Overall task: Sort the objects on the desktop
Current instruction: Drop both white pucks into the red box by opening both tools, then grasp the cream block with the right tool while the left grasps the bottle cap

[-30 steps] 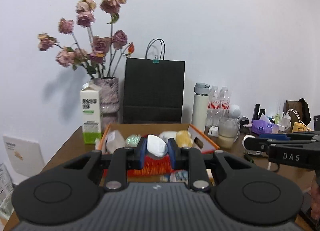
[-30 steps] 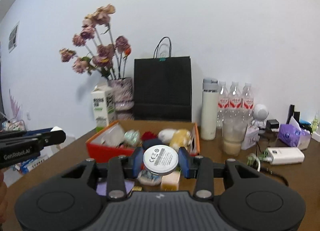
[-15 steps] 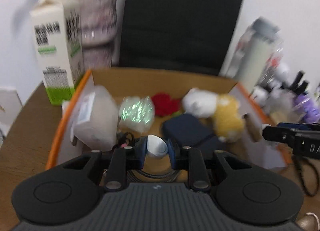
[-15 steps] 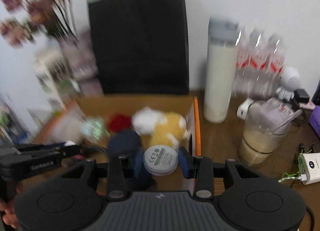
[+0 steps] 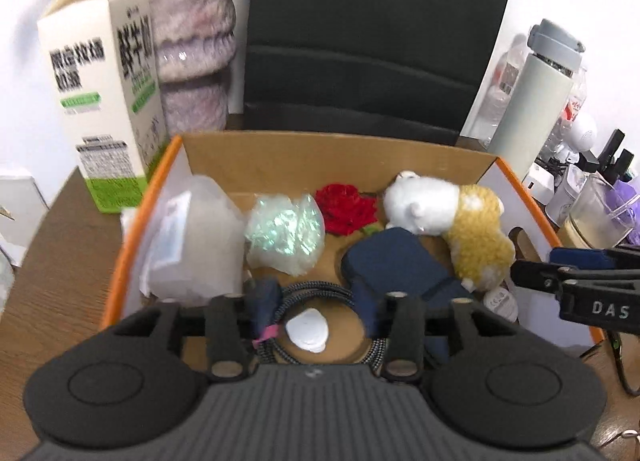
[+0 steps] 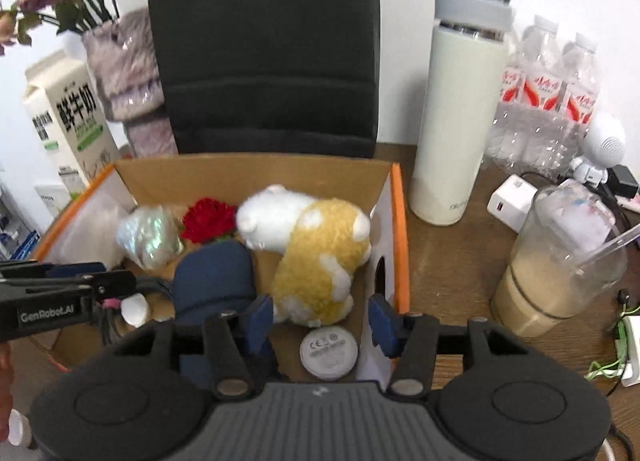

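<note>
Two claws hang apart over the cardboard box (image 5: 328, 153): left claw (image 5: 316, 311) above the white earbud case (image 5: 307, 330) at 6 o'clock, right claw (image 6: 321, 317) above the round white puck (image 6: 329, 350). Both lie inside the box; sorting seems nearly done.

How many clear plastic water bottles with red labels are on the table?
3. The clear plastic water bottles with red labels stand in a row against the wall, right of the tall cream thermos flask and behind the white round speaker. More may be hidden behind.
</note>
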Demonstrator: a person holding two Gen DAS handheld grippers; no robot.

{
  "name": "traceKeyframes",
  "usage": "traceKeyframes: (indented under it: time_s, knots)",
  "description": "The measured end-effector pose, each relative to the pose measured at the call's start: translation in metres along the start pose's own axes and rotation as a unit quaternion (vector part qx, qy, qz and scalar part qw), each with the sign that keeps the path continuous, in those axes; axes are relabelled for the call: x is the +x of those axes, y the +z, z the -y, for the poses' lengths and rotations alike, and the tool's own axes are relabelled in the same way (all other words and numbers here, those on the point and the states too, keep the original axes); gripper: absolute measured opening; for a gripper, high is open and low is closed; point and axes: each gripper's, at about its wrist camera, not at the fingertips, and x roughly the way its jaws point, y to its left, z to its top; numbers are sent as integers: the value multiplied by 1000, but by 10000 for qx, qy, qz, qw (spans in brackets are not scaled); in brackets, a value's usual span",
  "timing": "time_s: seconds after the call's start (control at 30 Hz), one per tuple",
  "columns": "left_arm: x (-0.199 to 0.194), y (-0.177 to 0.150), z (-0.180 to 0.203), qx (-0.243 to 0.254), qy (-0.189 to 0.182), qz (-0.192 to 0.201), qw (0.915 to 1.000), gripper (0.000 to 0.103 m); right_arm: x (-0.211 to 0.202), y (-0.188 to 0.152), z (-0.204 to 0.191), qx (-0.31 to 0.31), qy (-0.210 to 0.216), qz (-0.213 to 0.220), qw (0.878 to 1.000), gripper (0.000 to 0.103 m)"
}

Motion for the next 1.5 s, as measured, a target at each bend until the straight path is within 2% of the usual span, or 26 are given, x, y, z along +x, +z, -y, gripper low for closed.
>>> traceKeyframes:
  time_s: [0.03, 0.2, 0.27, 0.33, 0.5, 0.63, 0.87, 1.03, 1.23, 1.3, 1.4, 1.5]
  knots:
    - [-5, 2, 1, 20, 58, 1, 10000, 62, -5, 2, -1, 9, 22, 36, 10000, 57]
    - [-39, 4, -1, -158, 287, 193, 9993, 88, -39, 4, -16, 66, 211, 283, 9994, 82]
    - [-55, 0, -4, -184, 283, 354, 9988, 96, -53, 0, -25, 35, 235, 424, 9988, 89]
    - [-70, -6, -7, -155, 367, 432, 9983, 103, -66, -7, -33, -39, 241, 547, 9982, 91]
    - [-96, -34, -13, -14, 702, 415, 9967, 103, -84, -27, -40, 52, -24, 583, 9983, 92]
    - [-119, -63, -15, -53, 662, 599, 9960, 103, -106, -56, -50, 15, -7, 763, 9971, 93]
    - [-176, -119, -7, 22, 332, 1394, 9897, 103, -150, -116, -64, -45, -19, 1334, 9911, 95]
    - [-214, -181, -1, 186, 343, 2152, 9758, 103, -182, -177, -68, 16, -110, 1590, 9872, 95]
    - [-227, -256, 0, 150, 746, 2301, 9702, 103, -205, -255, -79, -69, -14, 1818, 9833, 95]
    - [-228, -276, 2, 113, 925, 2262, 9696, 103, -205, -273, -84, -128, -188, 1790, 9836, 95]
    - [-232, -302, -1, 65, 802, 2197, 9722, 103, -207, -296, -85, -174, -301, 1742, 9841, 95]
    - [-233, -326, -3, -52, 712, 1944, 9783, 103, -214, -314, -84, 69, -50, 1746, 9846, 95]
